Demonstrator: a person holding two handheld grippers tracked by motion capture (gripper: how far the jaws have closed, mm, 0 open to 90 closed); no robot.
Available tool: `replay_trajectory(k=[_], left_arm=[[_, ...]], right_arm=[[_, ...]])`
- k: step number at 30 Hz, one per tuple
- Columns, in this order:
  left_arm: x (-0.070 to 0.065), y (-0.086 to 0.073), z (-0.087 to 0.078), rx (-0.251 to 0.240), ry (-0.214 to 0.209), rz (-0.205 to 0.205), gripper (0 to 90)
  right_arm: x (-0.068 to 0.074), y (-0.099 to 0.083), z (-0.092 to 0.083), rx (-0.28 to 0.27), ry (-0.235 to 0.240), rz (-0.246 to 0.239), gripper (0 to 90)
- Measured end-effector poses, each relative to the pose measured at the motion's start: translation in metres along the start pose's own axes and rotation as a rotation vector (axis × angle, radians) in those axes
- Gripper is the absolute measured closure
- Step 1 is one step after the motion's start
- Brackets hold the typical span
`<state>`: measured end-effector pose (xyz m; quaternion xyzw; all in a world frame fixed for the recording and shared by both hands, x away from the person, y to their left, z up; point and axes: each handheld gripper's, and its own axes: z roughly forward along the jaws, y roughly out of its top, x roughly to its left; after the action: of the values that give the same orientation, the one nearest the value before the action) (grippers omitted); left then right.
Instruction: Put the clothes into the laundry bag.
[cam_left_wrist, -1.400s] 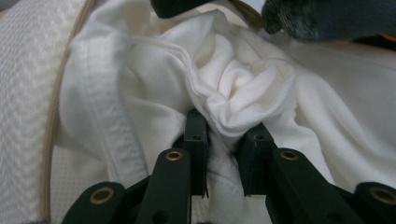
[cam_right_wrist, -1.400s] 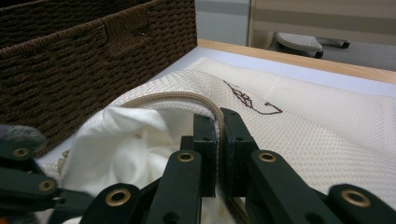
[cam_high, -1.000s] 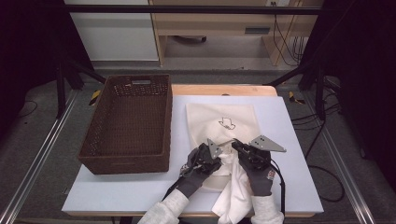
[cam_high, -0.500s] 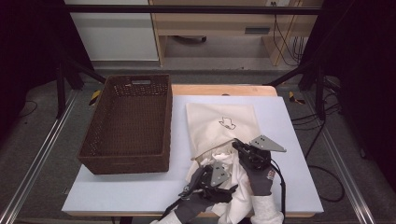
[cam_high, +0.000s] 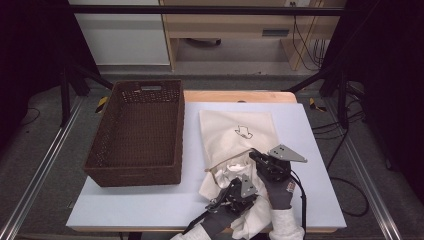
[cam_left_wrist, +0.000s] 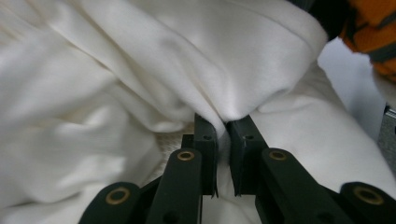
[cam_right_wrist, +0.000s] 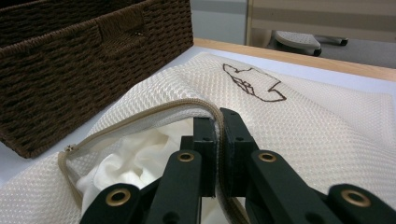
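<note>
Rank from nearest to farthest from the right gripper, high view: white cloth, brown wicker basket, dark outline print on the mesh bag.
1. White cloth: just left of the right gripper.
2. Dark outline print: beyond it, on the cream mesh bag.
3. Brown wicker basket: far left.

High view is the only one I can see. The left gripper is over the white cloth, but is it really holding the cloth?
Observer: Yes. In the left gripper view the left gripper pinches a fold of the white cloth; its jaws have just been closing.
Operator: And the right one?
Observer: The right gripper is shut on the zipper edge of the mesh bag, holding its mouth open.
Operator: Is the cloth inside the bag?
Observer: Partly; the right gripper view shows some cloth inside the opening.
</note>
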<state>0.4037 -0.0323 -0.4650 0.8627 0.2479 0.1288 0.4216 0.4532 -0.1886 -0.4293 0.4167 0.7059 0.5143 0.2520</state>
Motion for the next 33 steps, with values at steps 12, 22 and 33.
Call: replay_trajectory(k=[12,22,33], left_arm=[[0.064,0.01,0.004,0.038,0.252,0.007,80.8],[0.06,0.004,-0.001,-0.02,0.145,-0.069,49.1],[0.021,-0.024,-0.009,0.062,0.043,-0.027,29.2]], right_arm=[[0.0,0.003,-0.005,-0.013,-0.006,0.002,86.2],[0.0,0.001,-0.002,-0.002,-0.005,0.001,86.2],[-0.001,0.001,-0.005,0.001,-0.007,0.002,86.1]])
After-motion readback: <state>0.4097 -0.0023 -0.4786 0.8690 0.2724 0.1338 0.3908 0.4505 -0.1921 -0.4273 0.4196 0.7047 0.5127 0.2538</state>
